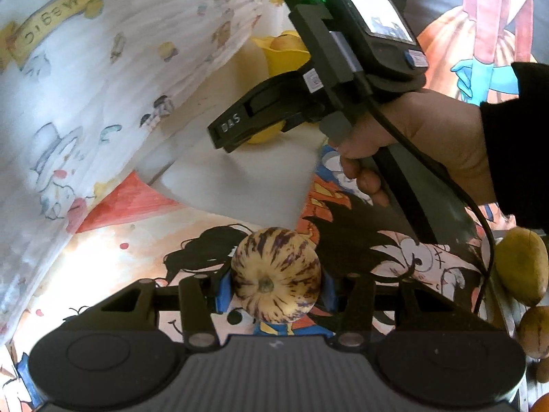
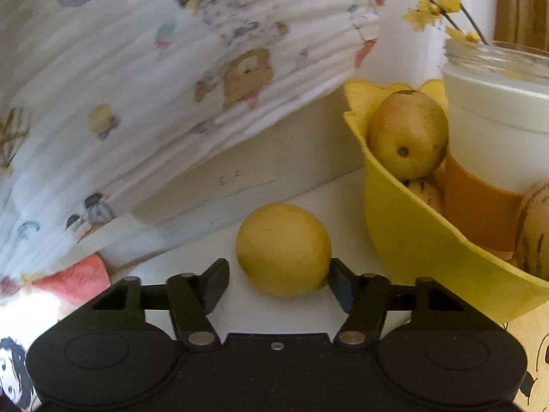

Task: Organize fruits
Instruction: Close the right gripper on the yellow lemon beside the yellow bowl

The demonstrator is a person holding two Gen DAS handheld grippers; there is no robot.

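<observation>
Fruits [image 2: 408, 134] partly sorted: some sit in yellow plastic bowl [image 2: 411, 240], left gripper [image 1: 276, 290] clamps purple-striped cream melon [image 1: 276, 274], right gripper [image 2: 278, 283] spread w/ round yellow lemon [image 2: 283, 247] between, more loose.

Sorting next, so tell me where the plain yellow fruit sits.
Right wrist view: yellow fruit lies on the white board, between the open right gripper fingers, left of the yellow bowl.

Probably looking at a home: cartoon-printed covering [image 1: 394, 250] lying over the tabletop, a child's printed cloth [image 2: 144, 86] hanging behind, a yellow fruit bowl [image 2: 411, 240] and a jar [image 2: 497, 120] holding yellow-flowered twigs [image 2: 435, 7].
</observation>
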